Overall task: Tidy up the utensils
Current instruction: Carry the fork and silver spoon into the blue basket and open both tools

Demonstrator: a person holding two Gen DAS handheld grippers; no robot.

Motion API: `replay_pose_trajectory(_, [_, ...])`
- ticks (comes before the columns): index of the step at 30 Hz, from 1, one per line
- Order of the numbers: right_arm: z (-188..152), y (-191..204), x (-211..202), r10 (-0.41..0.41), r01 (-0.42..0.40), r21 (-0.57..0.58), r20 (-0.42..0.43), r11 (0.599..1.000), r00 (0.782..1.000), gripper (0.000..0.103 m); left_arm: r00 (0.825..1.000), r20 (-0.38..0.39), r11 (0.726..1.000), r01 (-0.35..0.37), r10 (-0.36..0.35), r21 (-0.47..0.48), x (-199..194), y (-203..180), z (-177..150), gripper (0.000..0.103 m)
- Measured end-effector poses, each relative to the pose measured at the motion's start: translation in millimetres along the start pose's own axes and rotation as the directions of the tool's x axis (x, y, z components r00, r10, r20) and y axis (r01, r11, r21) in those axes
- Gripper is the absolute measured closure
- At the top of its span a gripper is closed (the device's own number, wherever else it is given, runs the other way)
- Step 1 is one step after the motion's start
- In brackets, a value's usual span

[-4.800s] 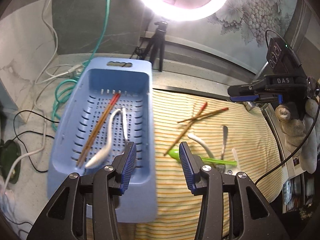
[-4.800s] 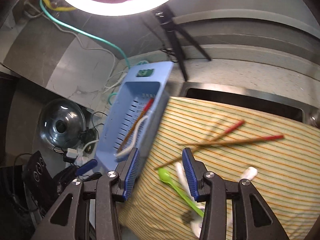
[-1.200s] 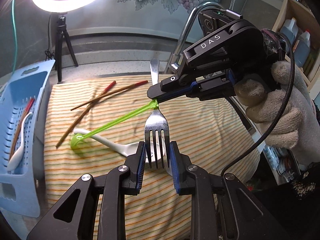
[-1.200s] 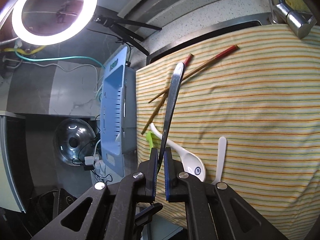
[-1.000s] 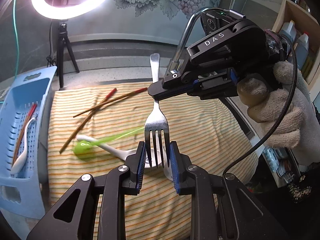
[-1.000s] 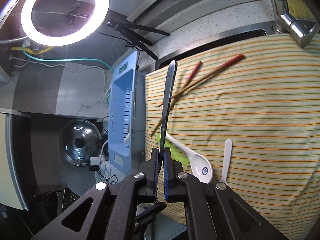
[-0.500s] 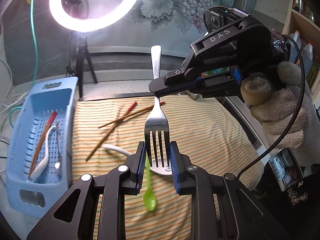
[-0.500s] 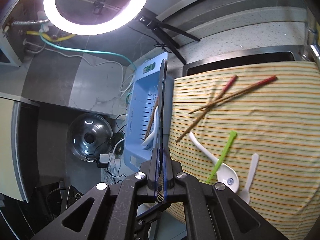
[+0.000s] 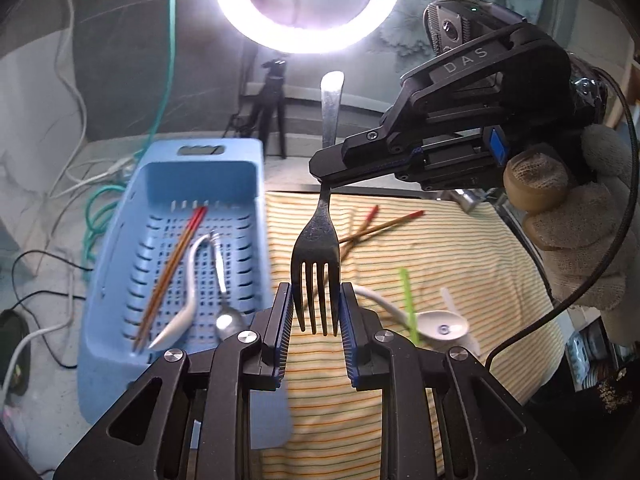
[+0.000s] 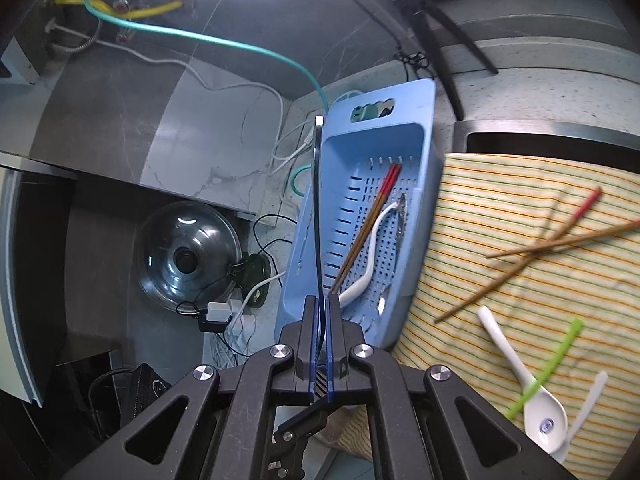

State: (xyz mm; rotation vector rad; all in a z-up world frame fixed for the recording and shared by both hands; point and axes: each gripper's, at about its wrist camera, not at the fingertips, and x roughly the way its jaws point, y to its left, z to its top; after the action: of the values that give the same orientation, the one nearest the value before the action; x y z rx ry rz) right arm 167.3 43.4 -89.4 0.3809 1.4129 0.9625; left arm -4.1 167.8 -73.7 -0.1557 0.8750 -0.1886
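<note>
**Fork's in the air between both claws, basket drop is next**

So here's where I'm at. Starting on the left: the pale blue perforated plastic basket (image 9: 176, 248) sits on the counter just beside the yellow striped cloth (image 9: 440, 264), and it already has a pair of red-tipped wooden chopsticks (image 9: 172, 272), a white ceramic spoon (image 9: 188, 284) and a small metal spoon (image 9: 222, 280) lying in it.

Moving right, the dark metal fork (image 9: 318, 256) is off the cloth. My left gripper (image 9: 314, 316) is narrowed around the tine end, pads on either edge of the head. The right gripper (image 9: 324, 168) is pinched fully closed on the neck of the handle, and from its own camera I see the fork edge-on with the basket right behind it.

I'd call this the carry step, fork headed for the basket. Next move needs me to get it over the basket floor, tip it flat and let go with both claws more or less together so it doesn't swing. The edges are a bit blurry, so I can't swear the tines are already clear of the basket rim.

Left on the cloth: two more crossed chopsticks (image 10: 560, 240), a white soup spoon (image 10: 520, 380), a lime green plastic spoon (image 10: 548, 368), and a small white plastic spoon (image 10: 588, 404).
</note>
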Motion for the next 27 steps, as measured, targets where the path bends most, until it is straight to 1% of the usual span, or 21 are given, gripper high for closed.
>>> replay_pose_trajectory(5, [14,5,37,-0.034,0.034,-0.009,-0.032,0.999,0.999,0.100,0.998,-0.048,0.999,-0.030,0.029,-0.024,15,30,-3,0.082])
replay_pose_trajectory(9, [22,6,68,-0.094,0.092,-0.033,-0.055,0.995,0.994,0.100,0.995,-0.094,0.998,-0.033,0.028,-0.054,30,49,-7,0.082])
replay_pose_trajectory(11, [25,4,79,-0.114,0.111,-0.040,-0.068,0.993,0.991,0.100,0.992,-0.117,0.997,-0.046,0.040,-0.055,37,55,-10,0.082])
replay_pose_trajectory(14, [27,6,95,-0.156,0.150,-0.082,-0.083,0.985,0.984,0.099,0.989,-0.144,0.997,-0.056,0.046,-0.062,46,62,-14,0.082])
replay_pose_trajectory(16, [28,5,102,-0.178,0.170,-0.093,-0.088,0.981,0.980,0.099,0.987,-0.156,0.996,-0.060,0.048,-0.068,49,65,-16,0.082])
replay_pose_trajectory(20, [30,2,110,-0.192,0.183,-0.103,-0.093,0.978,0.977,0.095,0.986,-0.158,0.995,-0.070,0.058,-0.069,49,67,-16,0.082])
replay_pose_trajectory(23, [31,2,113,-0.201,0.189,-0.119,-0.097,0.975,0.975,0.095,0.985,-0.158,0.993,-0.083,0.069,-0.080,48,70,-15,0.082])
replay_pose_trajectory(25, [31,3,115,-0.203,0.188,-0.128,-0.112,0.974,0.973,0.091,0.983,-0.164,0.991,-0.096,0.079,-0.097,49,73,-13,0.079])
replay_pose_trajectory(26, [30,4,115,-0.202,0.186,-0.136,-0.112,0.973,0.973,0.083,0.983,-0.163,0.989,-0.101,0.084,-0.105,50,74,-12,0.071])
replay_pose_trajectory(27, [30,6,113,-0.206,0.189,-0.149,-0.107,0.971,0.973,0.078,0.983,-0.160,0.987,-0.106,0.087,-0.117,50,75,-11,0.068])
